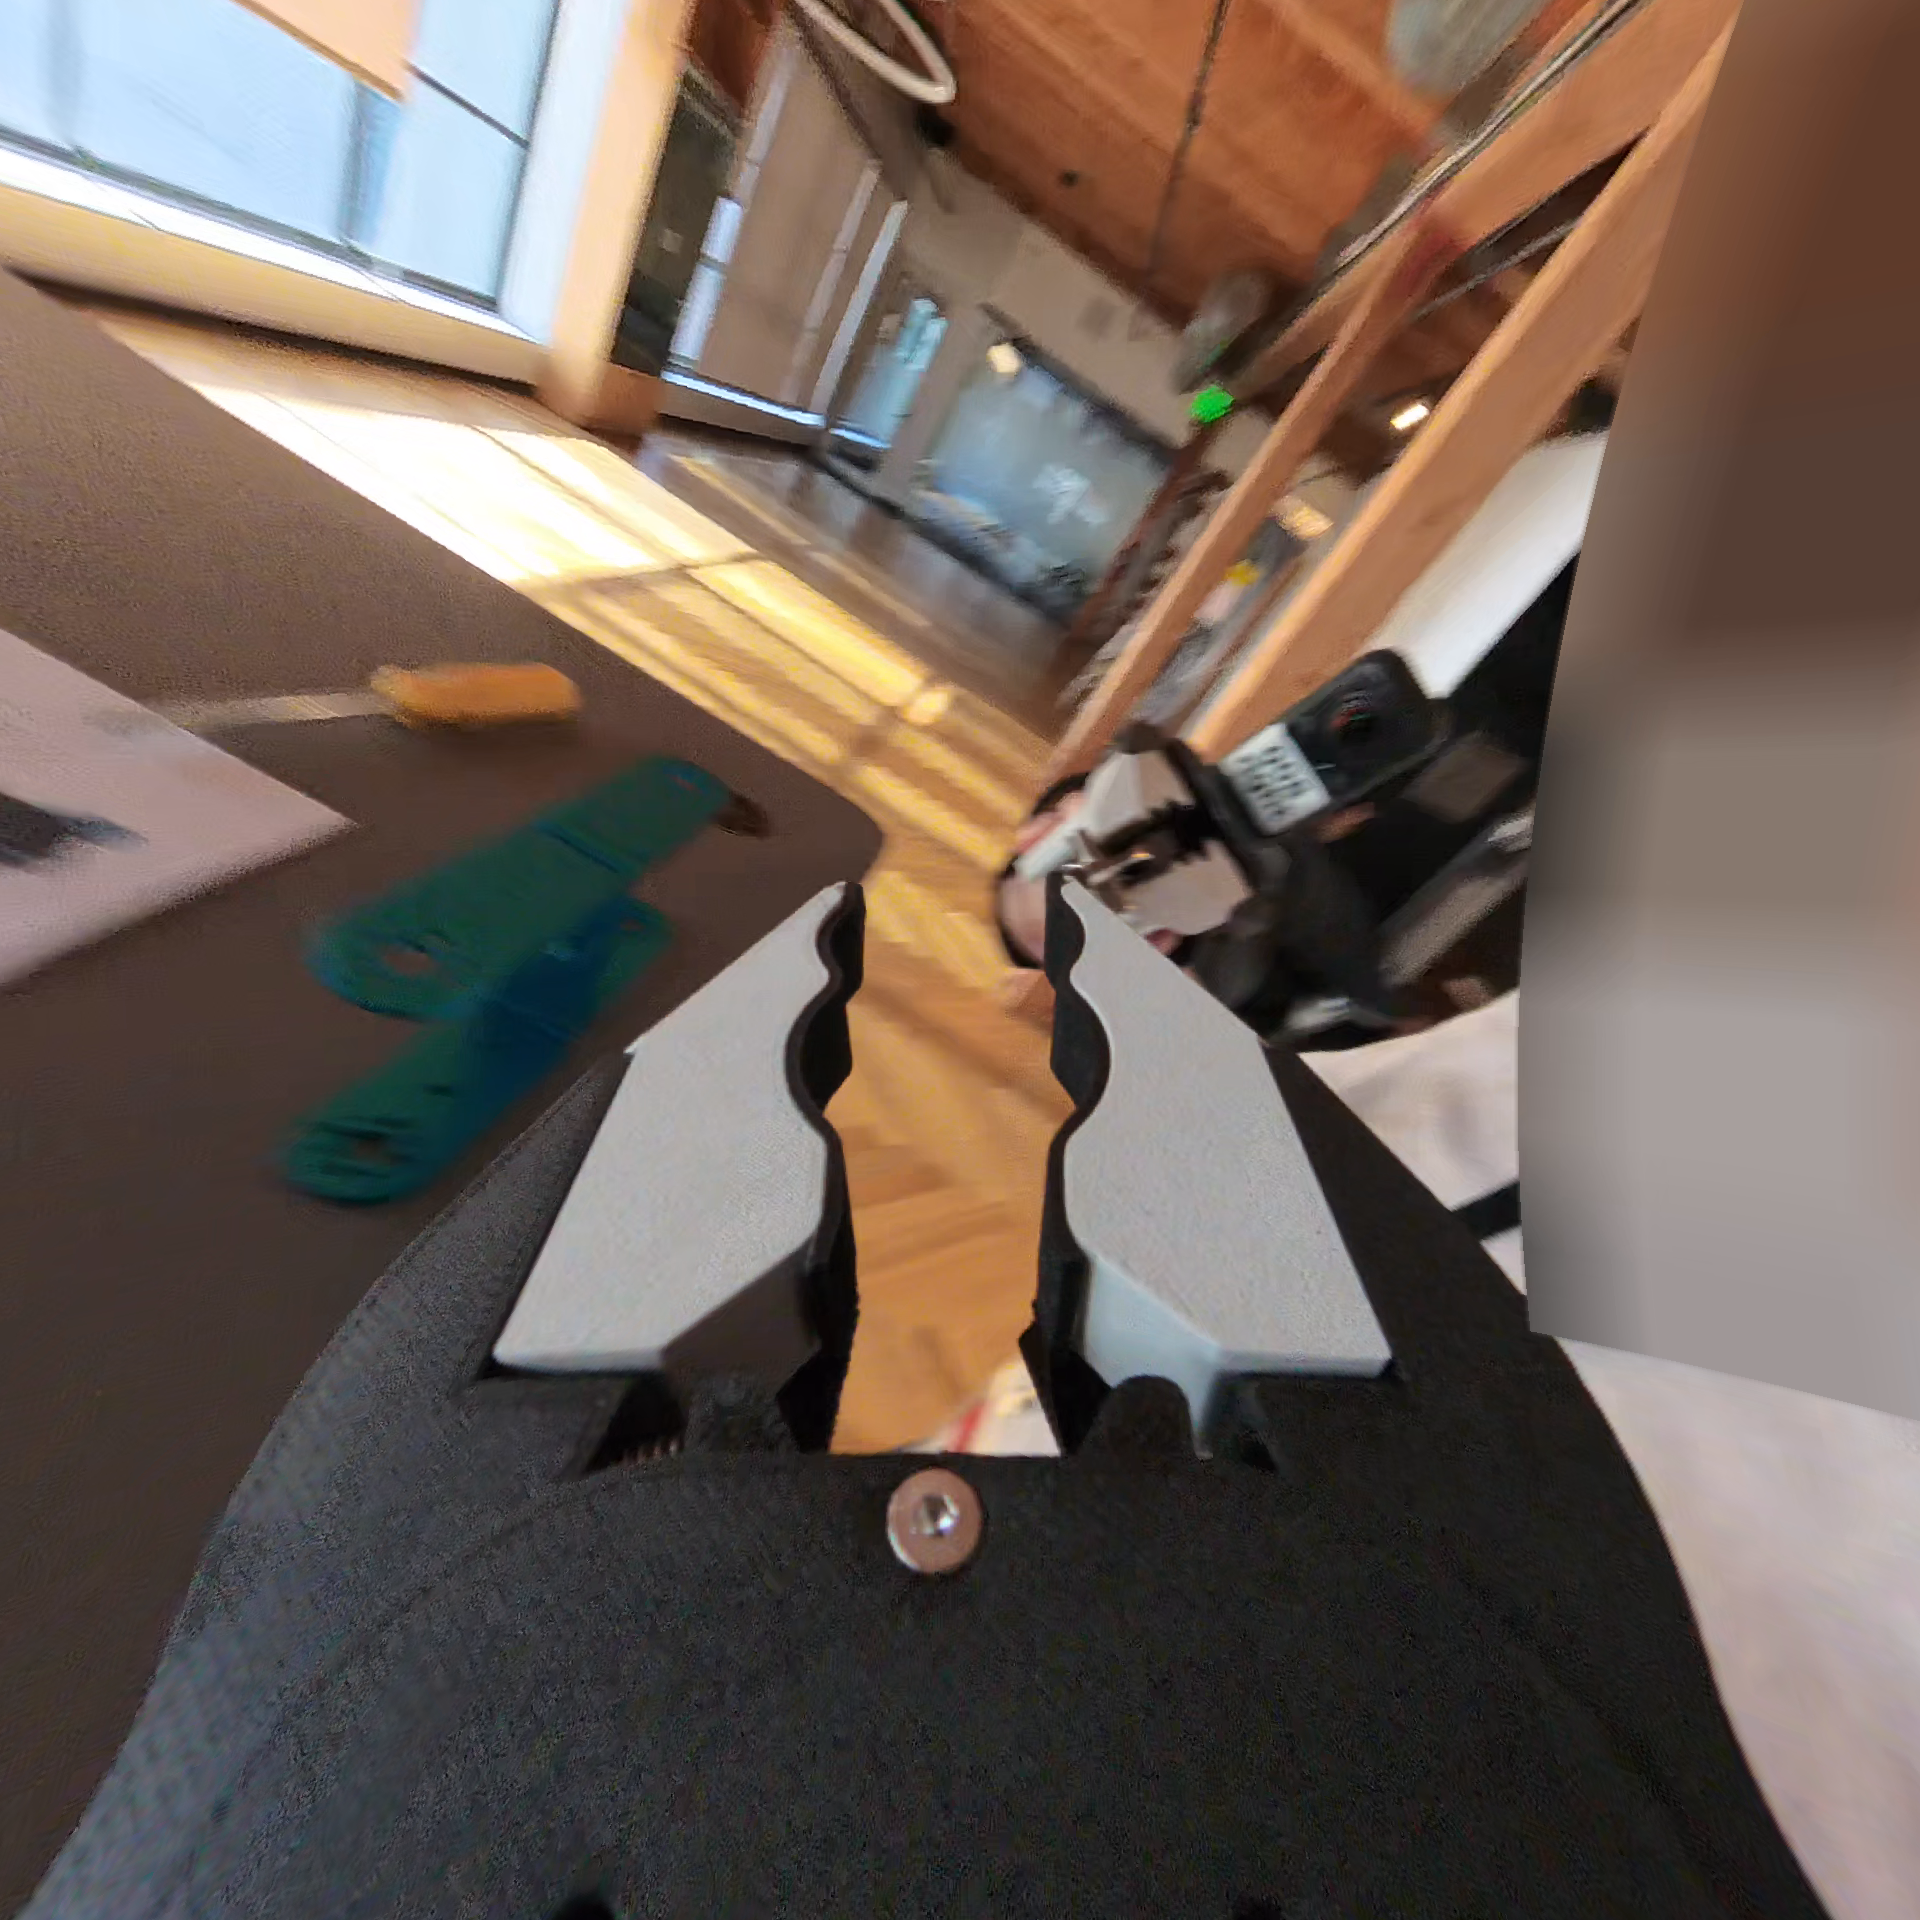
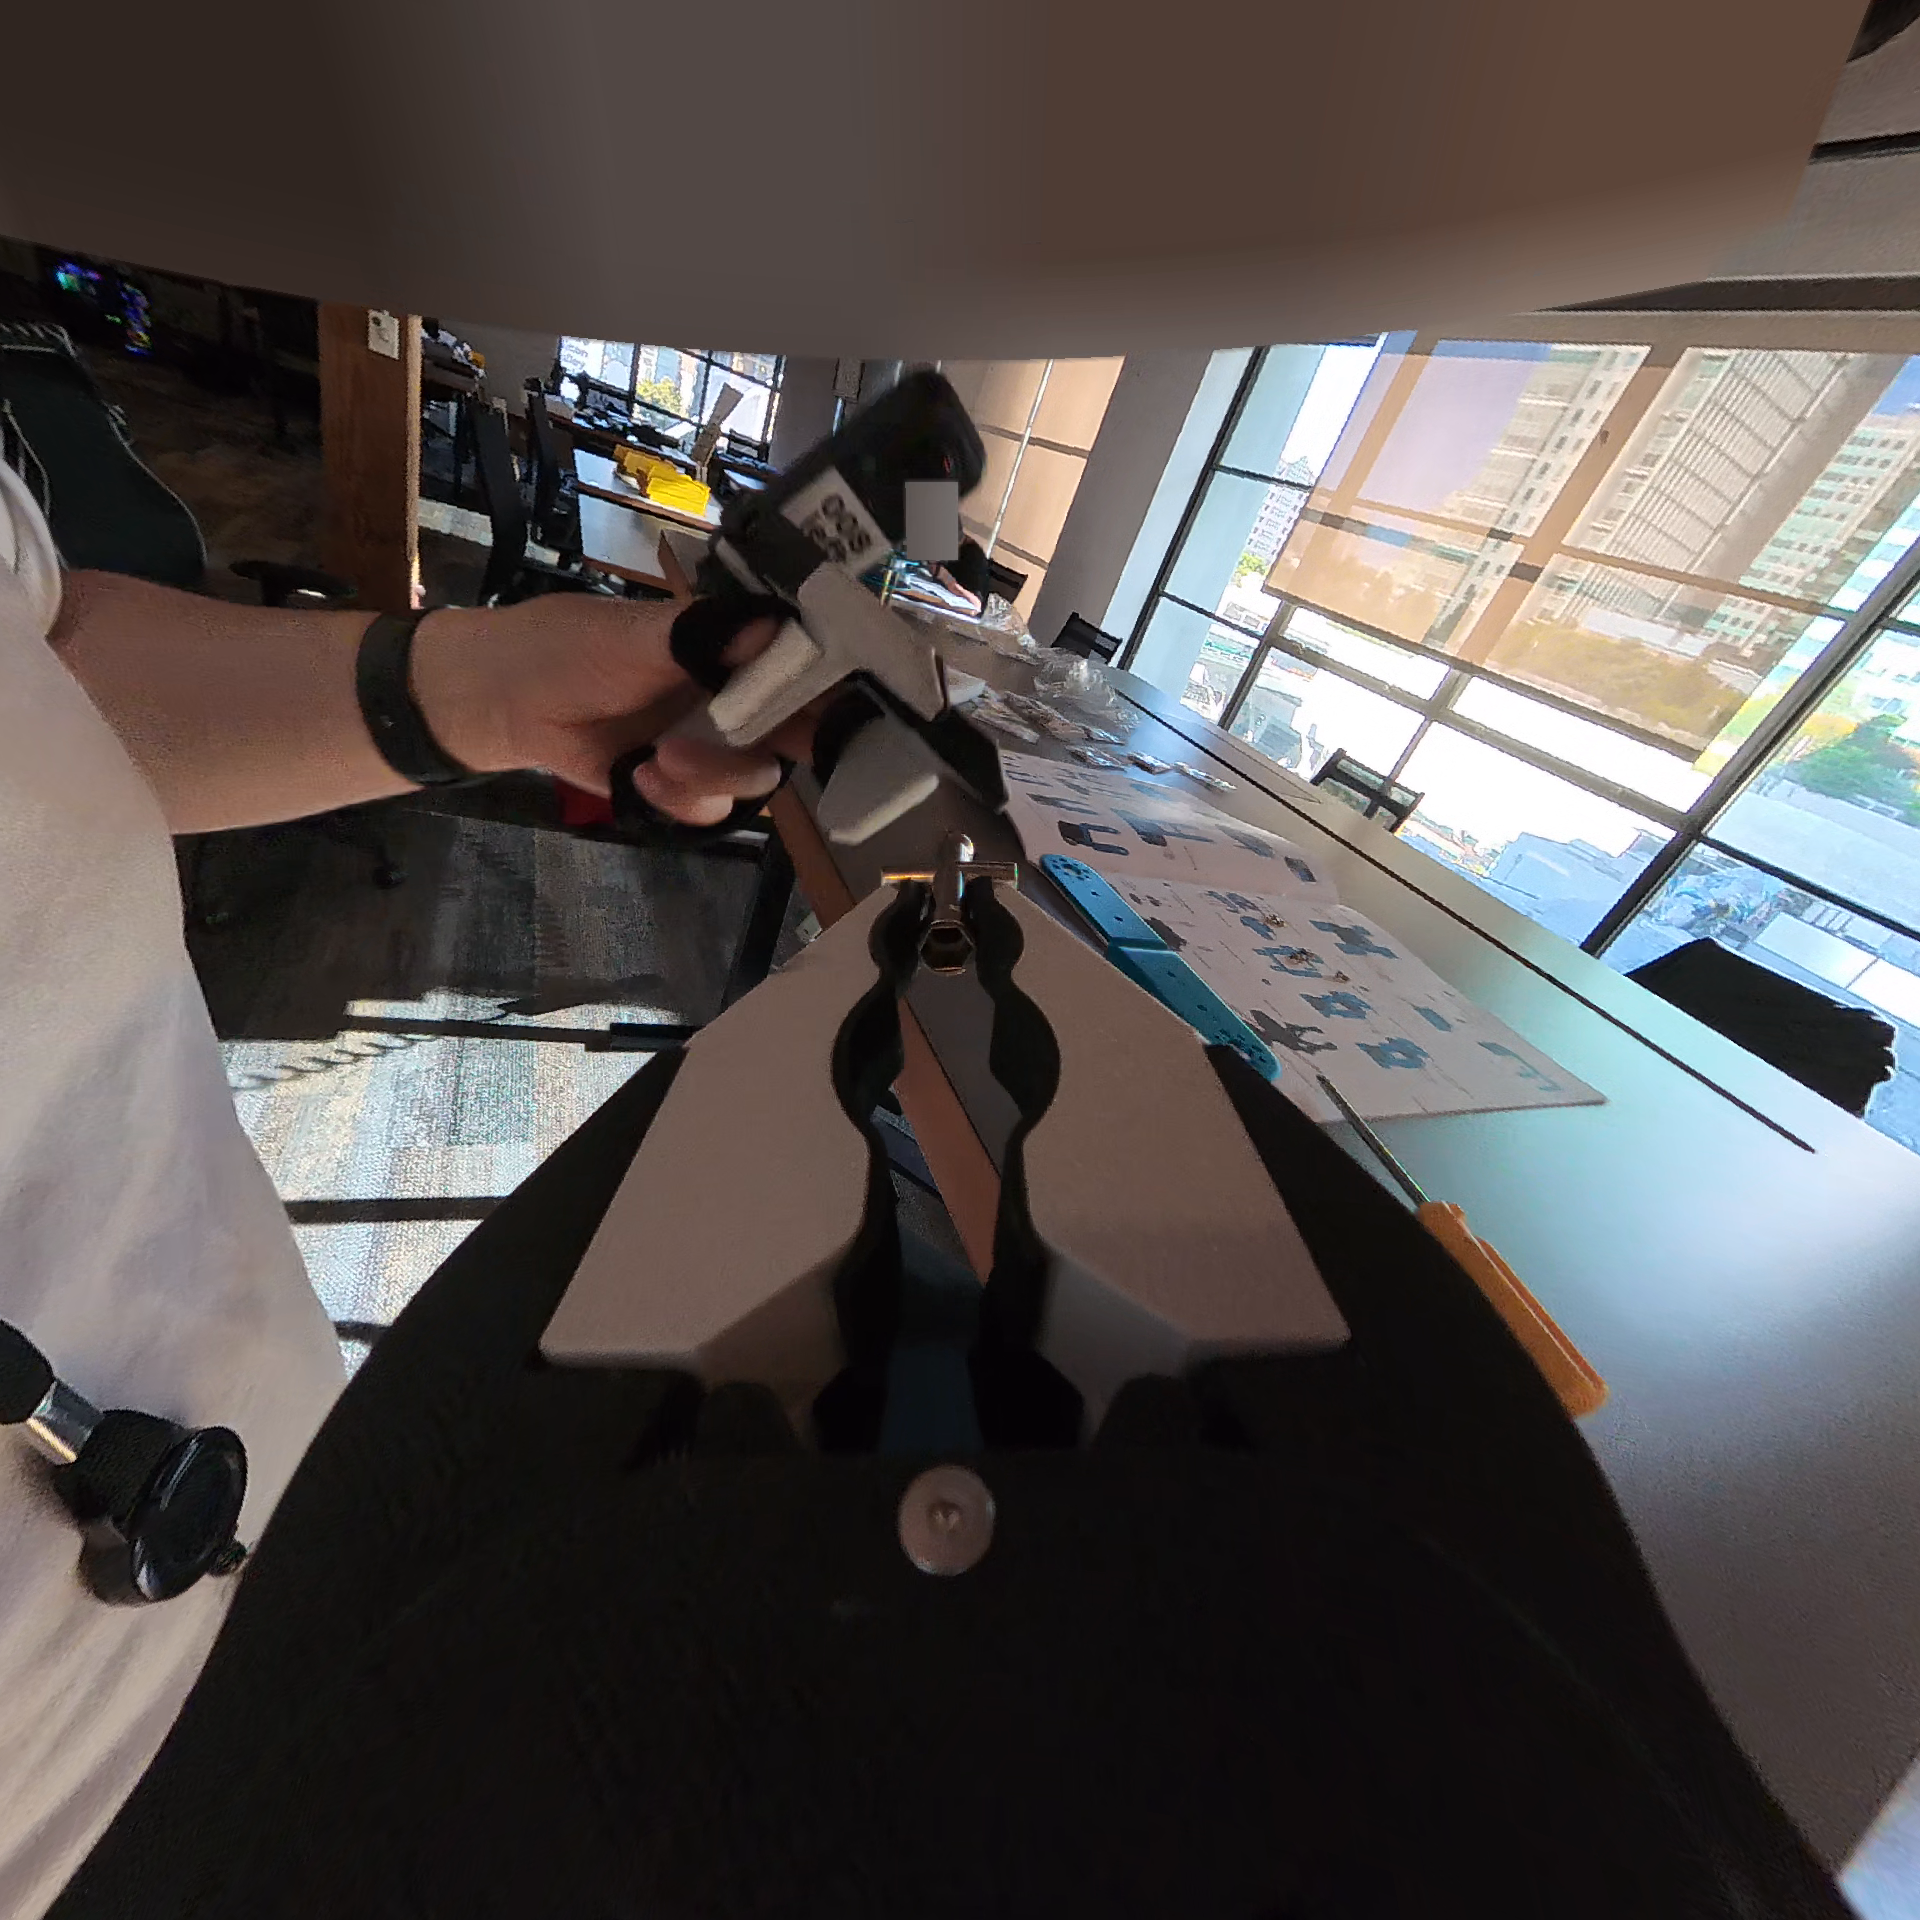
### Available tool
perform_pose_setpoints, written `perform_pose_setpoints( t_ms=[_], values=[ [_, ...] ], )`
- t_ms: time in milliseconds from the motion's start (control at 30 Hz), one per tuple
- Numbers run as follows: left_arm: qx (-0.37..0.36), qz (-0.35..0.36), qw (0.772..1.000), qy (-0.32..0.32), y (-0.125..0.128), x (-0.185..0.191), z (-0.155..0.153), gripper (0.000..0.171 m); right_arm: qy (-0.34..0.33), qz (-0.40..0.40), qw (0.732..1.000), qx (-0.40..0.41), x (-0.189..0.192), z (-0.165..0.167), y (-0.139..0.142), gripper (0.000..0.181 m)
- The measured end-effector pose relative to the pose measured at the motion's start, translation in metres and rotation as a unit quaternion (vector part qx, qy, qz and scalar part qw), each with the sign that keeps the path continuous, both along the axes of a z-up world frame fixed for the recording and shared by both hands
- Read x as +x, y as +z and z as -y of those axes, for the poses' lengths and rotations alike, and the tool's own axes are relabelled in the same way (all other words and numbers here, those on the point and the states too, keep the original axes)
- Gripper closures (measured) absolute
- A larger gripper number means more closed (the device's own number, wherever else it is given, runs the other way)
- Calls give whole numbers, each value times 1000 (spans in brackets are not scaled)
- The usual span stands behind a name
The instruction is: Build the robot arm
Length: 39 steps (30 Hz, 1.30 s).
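Blue perforated strips [image 1: 488, 966], orange-handled screwdriver [image 1: 473, 694] on dark table [image 1: 208, 582].

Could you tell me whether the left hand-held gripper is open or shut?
Open: the left hand-held gripper holds nothing, and wooden floor shows between its parted fingers.

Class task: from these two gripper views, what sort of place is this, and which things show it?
Probably an open-plan office or workshop: a long dark worktable, tall grid-framed windows facing city buildings, and black office chairs at further desks behind.
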<state>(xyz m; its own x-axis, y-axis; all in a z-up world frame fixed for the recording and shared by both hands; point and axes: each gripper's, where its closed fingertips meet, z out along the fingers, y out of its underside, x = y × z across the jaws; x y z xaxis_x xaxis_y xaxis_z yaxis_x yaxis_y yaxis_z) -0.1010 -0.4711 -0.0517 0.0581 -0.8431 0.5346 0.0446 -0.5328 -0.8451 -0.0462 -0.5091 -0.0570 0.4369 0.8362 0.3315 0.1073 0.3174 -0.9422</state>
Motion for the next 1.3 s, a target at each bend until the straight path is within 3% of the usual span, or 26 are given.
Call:
perform_pose_setpoints(
  t_ms=[67,133,200,300,367,400,600,667,800,1033,1167,1300],
  values=[
    [143,-100,982,75,12,-13,-33,130,-4,-8,1000,-14,16,-3,-1,172],
    [253,-234,936,72,7,-10,-59,117,-2,-12,999,-31,26,-8,-3,172],
    [271,-322,907,1,-5,5,-66,109,-1,-8,999,-37,31,-11,-6,172],
    [269,-414,864,-99,-26,14,-65,116,-11,14,999,-40,32,-17,-14,172],
    [264,-477,829,-123,-45,8,-71,115,-27,26,998,-54,34,-27,-23,172],
    [261,-488,823,-125,-50,8,-73,115,-30,26,996,-75,34,-32,-28,172],
    [267,-477,825,-145,-62,19,-76,128,-17,2,981,-193,29,-55,-49,172],
    [270,-477,822,-154,-65,19,-76,145,-12,0,978,-209,29,-61,-49,172],
    [264,-451,840,-147,-65,21,-77,146,-6,16,974,-225,29,-71,-51,172],
    [227,-339,902,-143,-49,14,-69,146,32,21,969,-244,28,-82,-28,172],
    [167,-220,949,-151,-26,7,-60,147,41,58,971,-230,29,-98,-12,172],
    [135,-130,969,-161,-11,-2,-56,147,125,47,937,-322,8,-101,8,172]
  ],
)
